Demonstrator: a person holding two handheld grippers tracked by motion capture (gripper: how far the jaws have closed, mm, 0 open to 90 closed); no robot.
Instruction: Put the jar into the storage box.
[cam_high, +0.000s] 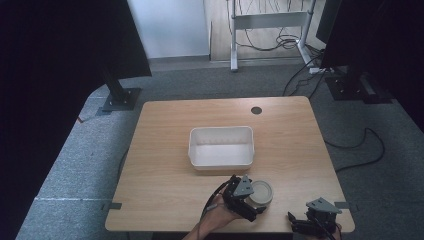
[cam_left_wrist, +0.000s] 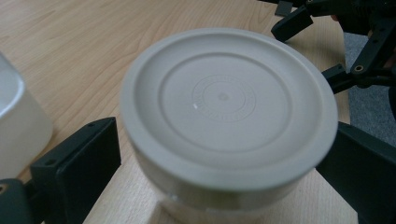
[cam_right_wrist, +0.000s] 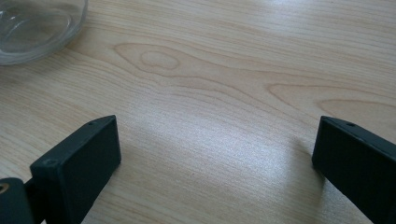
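Pale wood counter (cam_high: 165, 200) is seen beneath the left tongs (cam_left_wrist: 219, 163), spread around a lidded round tub (cam_left_wrist: 229, 116) at the near edge, so a lopsided squeeze could tip it off, while the right tongs (cam_right_wrist: 215, 154) are held spread and empty.
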